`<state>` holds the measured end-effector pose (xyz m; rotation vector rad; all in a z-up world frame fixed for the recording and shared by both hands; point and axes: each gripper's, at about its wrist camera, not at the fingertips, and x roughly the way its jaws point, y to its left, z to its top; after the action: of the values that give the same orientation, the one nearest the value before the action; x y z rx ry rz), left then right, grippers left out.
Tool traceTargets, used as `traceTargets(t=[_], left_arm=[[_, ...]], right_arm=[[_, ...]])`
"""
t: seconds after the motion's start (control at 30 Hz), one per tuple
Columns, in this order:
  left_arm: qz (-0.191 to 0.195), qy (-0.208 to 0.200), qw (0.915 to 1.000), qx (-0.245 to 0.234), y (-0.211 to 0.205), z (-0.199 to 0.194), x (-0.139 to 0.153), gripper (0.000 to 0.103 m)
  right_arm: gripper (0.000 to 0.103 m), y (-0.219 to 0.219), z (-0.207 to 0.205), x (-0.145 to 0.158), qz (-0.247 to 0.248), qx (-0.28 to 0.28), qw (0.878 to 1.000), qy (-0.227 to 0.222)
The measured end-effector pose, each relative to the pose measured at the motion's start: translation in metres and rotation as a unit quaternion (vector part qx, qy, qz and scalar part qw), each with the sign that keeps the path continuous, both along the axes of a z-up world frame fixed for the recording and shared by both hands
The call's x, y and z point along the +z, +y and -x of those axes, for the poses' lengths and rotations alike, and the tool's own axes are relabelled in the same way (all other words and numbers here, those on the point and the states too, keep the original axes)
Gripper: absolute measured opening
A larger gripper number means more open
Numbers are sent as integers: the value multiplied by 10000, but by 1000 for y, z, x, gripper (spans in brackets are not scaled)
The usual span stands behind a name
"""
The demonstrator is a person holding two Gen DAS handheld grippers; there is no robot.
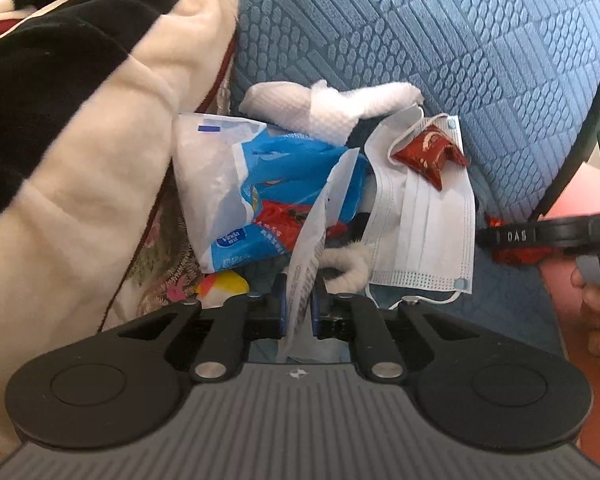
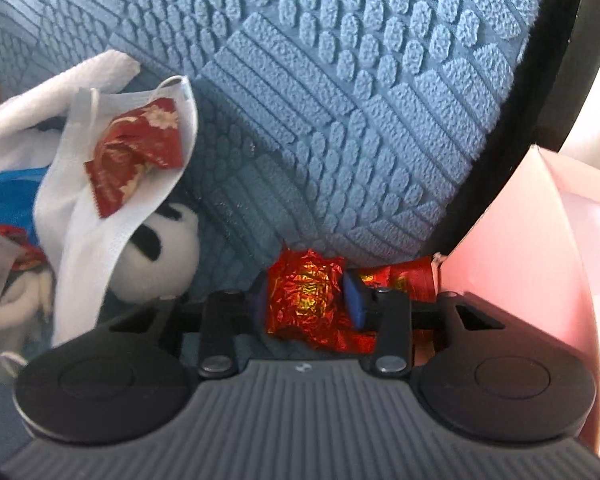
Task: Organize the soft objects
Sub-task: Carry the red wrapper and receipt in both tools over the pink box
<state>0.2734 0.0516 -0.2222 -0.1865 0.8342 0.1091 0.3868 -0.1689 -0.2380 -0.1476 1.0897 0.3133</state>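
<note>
In the left wrist view my left gripper is shut on a thin, clear printed plastic packet that stands up between its pads. Behind it lie a blue tissue pack, a white face mask with a red foil wrapper on top, and crumpled white paper. In the right wrist view my right gripper is shut on a crumpled red foil wrapper at the foot of the blue cushion. A white plush toy lies half under the mask.
A black and cream blanket is heaped at the left. A pink box stands close on the right of my right gripper, with another red wrapper against it. A person's hand shows at the right edge.
</note>
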Motion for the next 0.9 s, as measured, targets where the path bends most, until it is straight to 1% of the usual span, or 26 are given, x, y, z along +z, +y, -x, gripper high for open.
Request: traceTargets(t=[0.13,0.27,0.4,0.43,0.57,0.73,0.77,0.8,0.83,0.9], left_arm=[[188,-36,9998,27,0,5,8,13],[330,-62,9994,53,-1,11,14,12],[432,-112,9990,52,-2,19,20,11],[494,-135,9987,19,-2,21,22,11],[532,-270,9981,-123,-7,31,34,11],[689,-290,9971,-109,-7,41,37,11],[744,-283,9968,-94,-6,44,38,11],[778,-274,9966,-83,-5,47,37,11],[825,-257,9962,-70,-5,51,37,10],[903,-218,9957,-65,-5,55,36,11]], right_arm=[[41,-16,8,13,-141,17,9999,59],[41,-17,21,26,-218,60,9997,51],[41,-13,48,36,-301,99,9995,51],[41,-16,58,42,-330,103,9994,51],[41,-19,78,54,-426,150,9990,42],[41,-9,110,69,-546,235,9982,33],[41,-2,104,66,-558,245,9981,20],[41,-3,109,72,-578,245,9980,7],[41,-5,107,67,-609,232,9979,3],[41,-11,117,78,-685,207,9974,32]])
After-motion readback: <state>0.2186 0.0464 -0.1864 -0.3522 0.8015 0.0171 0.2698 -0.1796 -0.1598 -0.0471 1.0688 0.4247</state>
